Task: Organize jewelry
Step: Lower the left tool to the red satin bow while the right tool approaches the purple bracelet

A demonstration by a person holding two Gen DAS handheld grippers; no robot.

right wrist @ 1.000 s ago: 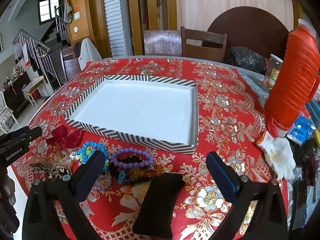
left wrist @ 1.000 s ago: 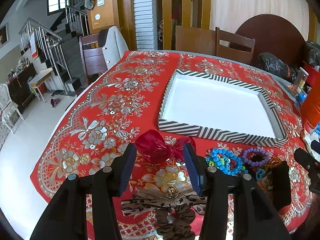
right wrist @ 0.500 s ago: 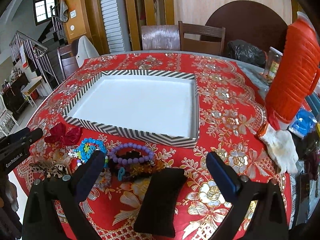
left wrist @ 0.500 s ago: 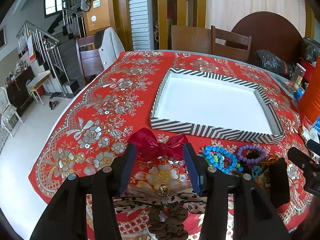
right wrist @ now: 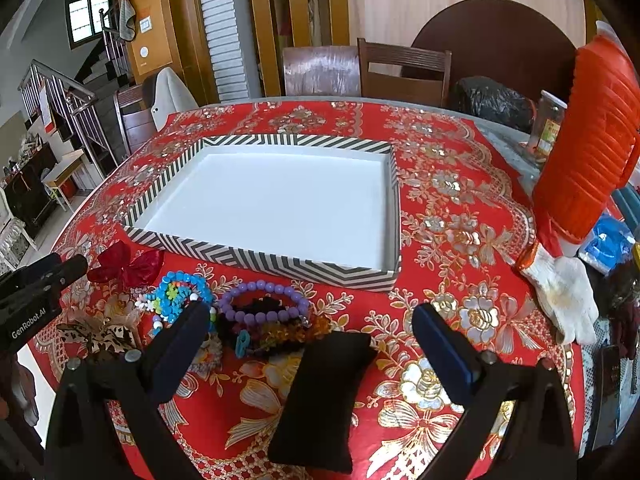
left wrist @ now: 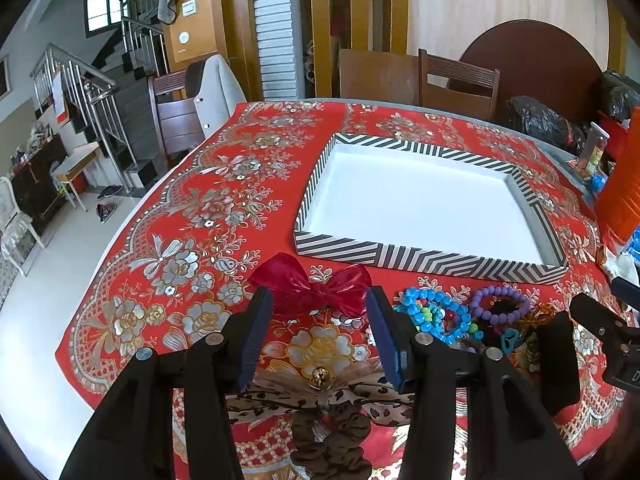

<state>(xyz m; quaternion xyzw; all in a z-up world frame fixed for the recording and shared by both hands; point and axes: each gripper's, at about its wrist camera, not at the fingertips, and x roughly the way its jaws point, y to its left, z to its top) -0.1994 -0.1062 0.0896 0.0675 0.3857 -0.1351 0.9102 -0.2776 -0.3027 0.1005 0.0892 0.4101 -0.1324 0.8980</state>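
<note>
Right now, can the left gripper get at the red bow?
Probably yes. The left gripper is open and empty, and the red bow lies flat on the tablecloth just beyond its fingertips, centred between them. Nothing lies in the way; the blue bead bracelet sits off to the side.

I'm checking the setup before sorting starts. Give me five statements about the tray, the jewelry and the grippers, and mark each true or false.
1. The striped tray already holds two bracelets. False: its white inside is bare.
2. The red bow lies on the tablecloth, outside the tray. True.
3. The left gripper is shut on the red bow. False: it is open, and its pads touch nothing.
4. The purple bead bracelet lies beside the blue bead bracelet. True.
5. The right gripper holds the black pouch. False: it is open and the pouch lies on the cloth.
</note>
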